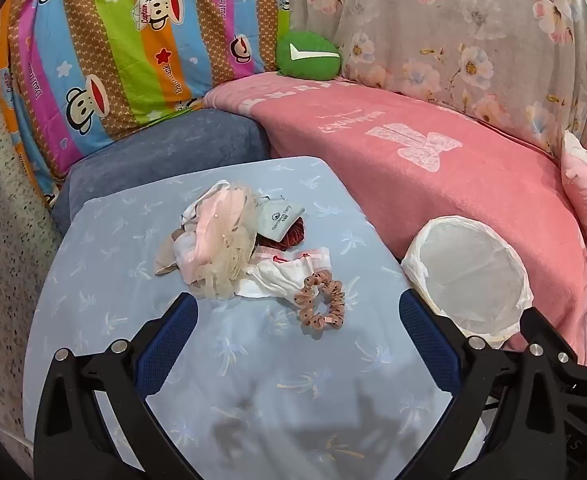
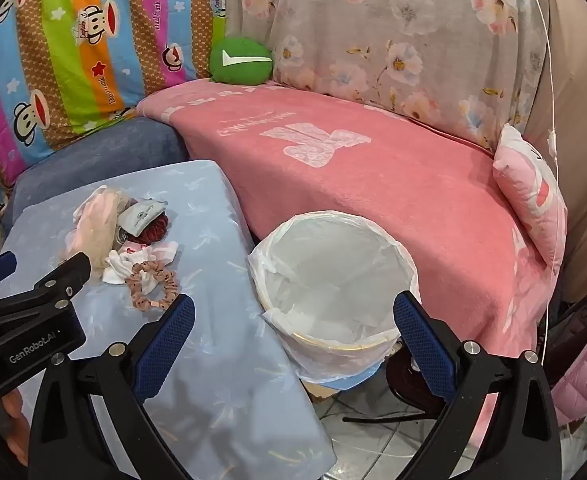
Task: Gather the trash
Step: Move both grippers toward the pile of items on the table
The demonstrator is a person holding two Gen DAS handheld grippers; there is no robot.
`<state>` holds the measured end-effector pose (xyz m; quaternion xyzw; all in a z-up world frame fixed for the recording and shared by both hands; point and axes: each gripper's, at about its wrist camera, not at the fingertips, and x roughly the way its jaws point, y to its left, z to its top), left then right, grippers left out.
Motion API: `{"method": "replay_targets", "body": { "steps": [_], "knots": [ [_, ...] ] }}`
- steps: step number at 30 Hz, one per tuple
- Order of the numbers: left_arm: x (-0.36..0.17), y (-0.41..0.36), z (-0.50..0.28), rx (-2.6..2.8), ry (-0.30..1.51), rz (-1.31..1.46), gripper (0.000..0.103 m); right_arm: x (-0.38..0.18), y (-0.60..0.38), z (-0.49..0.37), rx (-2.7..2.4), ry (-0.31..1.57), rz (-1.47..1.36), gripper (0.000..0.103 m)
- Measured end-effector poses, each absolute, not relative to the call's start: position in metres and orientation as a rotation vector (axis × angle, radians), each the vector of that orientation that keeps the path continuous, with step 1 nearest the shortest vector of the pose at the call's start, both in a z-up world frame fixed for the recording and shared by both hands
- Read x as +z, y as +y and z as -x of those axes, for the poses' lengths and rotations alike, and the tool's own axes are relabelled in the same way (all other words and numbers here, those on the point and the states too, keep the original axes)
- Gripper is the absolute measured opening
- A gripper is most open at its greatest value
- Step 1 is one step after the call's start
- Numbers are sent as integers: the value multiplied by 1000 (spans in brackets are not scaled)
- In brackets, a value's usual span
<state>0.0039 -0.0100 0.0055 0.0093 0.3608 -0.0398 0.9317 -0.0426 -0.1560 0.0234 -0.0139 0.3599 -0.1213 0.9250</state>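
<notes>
**Trash pile untouched, both tools wide and empty**

A small heap of trash is seen lying on the blue palm-print surface, toward its far half. The heap is made up of a cream mesh puff, crumpled white wrappers, a grey-blue sachet resting on a dark red scrunchie, and a pink dotted scrunchie at the near edge, touching the white wrappers. Nothing has been collected yet, as far as can be judged: the lined bin appears to hold only its white bag.

The left tool is held wide above the surface, just short of the pink dotted scrunchie, with nothing between its blue pads. The right tool is likewise spread wide and empty, poised over the near rim of the bin, which stands just beside the right edge of the surface and against the pink blanket.

Several risks can be judged from here. The pieces are light, soft and overlapping, so a grasp on one may drag its neighbours or snag the mesh puff. The thin wrappers may be missed if the pads are closed too high, or the cloth cover may be pinched and pulled if closed too low. Since the bin sits below the edge, a light piece released early could be dropped onto the tiled floor. The loose bag liner may also be caught by the right tool.
</notes>
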Motion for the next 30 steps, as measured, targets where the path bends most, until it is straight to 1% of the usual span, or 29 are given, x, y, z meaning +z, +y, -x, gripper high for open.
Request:
{"method": "replay_targets", "body": {
  "steps": [17,21,30],
  "knots": [
    [8,-12,0,-96,724,-24,96,23,-157,42,-252,715,-5,97],
    [9,-15,2,-98,717,-28,96,29,-162,50,-249,682,-30,97],
    [10,-15,4,-96,711,-30,96,27,-161,47,-249,720,-25,97]
  ]
}}
